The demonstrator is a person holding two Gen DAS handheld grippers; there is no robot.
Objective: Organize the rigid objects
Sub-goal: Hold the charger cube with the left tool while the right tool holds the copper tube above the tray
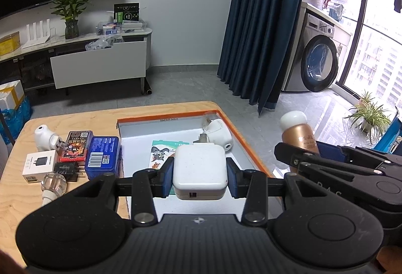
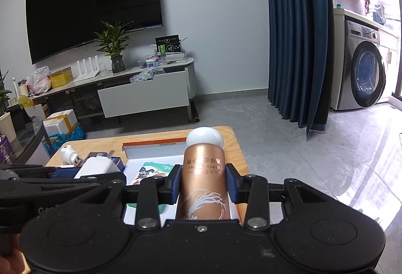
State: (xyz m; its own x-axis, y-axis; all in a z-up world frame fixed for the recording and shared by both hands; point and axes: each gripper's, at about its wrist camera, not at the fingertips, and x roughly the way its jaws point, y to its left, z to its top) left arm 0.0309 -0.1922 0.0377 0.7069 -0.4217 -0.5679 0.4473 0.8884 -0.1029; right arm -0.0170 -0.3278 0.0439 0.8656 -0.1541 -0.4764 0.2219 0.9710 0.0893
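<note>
Clamping: left tongs (image 1: pixel 200 174) tight on white charger (image 1: pixel 199 169), right tongs (image 2: pixel 203 184) on copper bottle (image 2: pixel 203 181).

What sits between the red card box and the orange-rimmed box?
A blue tin, lying flat on the table against the orange-rimmed box; the left wrist view shows it.

The charger (image 1: pixel 199 171) was white, the bottle (image 2: pixel 203 186) copper with a white cap. The box (image 1: pixel 227 128) had an orange rim; the tin (image 1: pixel 103 157) was blue.
</note>
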